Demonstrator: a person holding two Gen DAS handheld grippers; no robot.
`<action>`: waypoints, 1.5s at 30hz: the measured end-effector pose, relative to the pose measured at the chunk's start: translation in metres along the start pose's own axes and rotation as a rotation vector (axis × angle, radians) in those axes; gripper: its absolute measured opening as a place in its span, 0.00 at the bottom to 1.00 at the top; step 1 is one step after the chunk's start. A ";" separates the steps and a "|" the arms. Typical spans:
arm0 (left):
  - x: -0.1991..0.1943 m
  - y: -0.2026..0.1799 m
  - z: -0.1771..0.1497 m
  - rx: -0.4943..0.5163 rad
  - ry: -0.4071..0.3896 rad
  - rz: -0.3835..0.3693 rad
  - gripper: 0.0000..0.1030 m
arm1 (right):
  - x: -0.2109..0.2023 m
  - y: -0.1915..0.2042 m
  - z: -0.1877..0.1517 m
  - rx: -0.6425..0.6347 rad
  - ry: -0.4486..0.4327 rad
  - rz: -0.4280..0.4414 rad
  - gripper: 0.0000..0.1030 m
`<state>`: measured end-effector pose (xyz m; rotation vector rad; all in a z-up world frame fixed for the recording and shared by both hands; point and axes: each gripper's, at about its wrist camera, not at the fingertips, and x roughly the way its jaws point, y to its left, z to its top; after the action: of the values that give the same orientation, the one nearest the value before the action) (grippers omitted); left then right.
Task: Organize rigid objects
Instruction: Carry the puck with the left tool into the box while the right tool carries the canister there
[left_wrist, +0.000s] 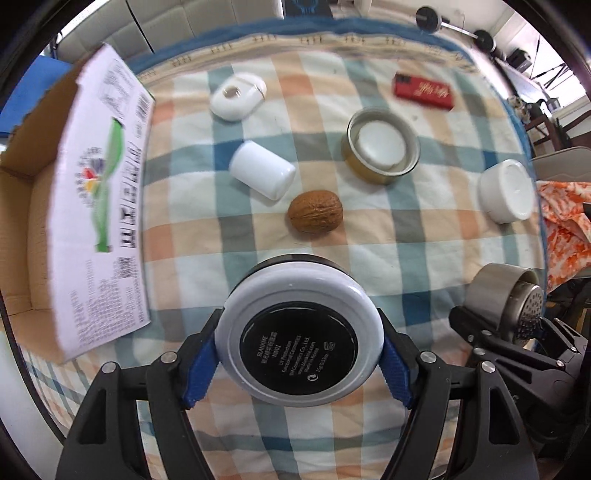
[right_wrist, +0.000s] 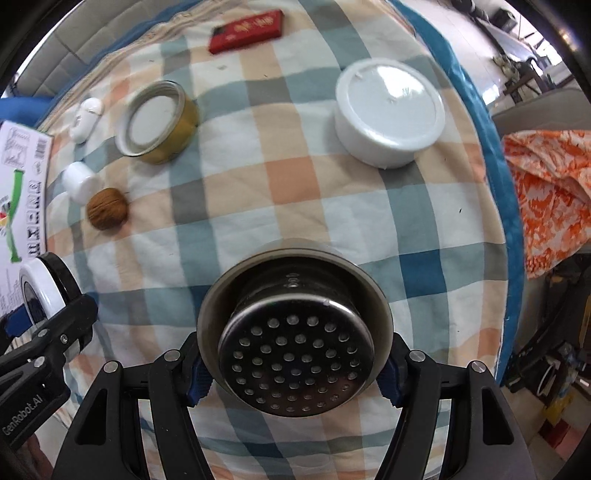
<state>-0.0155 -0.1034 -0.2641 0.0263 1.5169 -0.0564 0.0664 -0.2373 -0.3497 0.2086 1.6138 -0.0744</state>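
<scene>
My left gripper (left_wrist: 297, 354) is shut on a round white cosmetic compact (left_wrist: 299, 332) with a black label, held above the checked cloth. My right gripper (right_wrist: 293, 363) is shut on a steel perforated strainer cup (right_wrist: 295, 343); it also shows in the left wrist view (left_wrist: 506, 302). On the cloth lie a walnut (left_wrist: 315, 211), a white cap (left_wrist: 262, 170), a white dental-floss case (left_wrist: 238, 96), a gold tin (left_wrist: 382, 151), a white round jar (left_wrist: 508, 192) and a red box (left_wrist: 424, 90). The same jar (right_wrist: 389, 112), tin (right_wrist: 157, 123) and walnut (right_wrist: 108, 208) show in the right wrist view.
A printed cardboard box (left_wrist: 92, 206) stands open at the left edge of the cloth. An orange patterned fabric (right_wrist: 550, 195) hangs at the right, past the table edge. A sofa back (left_wrist: 207, 22) lies beyond the far edge.
</scene>
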 end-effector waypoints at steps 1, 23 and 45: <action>-0.010 0.001 -0.005 -0.002 -0.014 -0.006 0.72 | -0.008 0.005 -0.005 -0.015 -0.019 0.001 0.70; -0.144 0.196 0.090 -0.114 -0.281 -0.083 0.72 | -0.161 0.178 0.000 -0.267 -0.303 0.118 0.70; -0.040 0.367 0.226 -0.180 -0.099 -0.226 0.72 | -0.097 0.386 0.080 -0.317 -0.220 0.156 0.70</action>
<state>0.2277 0.2524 -0.2181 -0.2883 1.4155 -0.0998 0.2181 0.1186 -0.2263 0.0770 1.3633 0.2689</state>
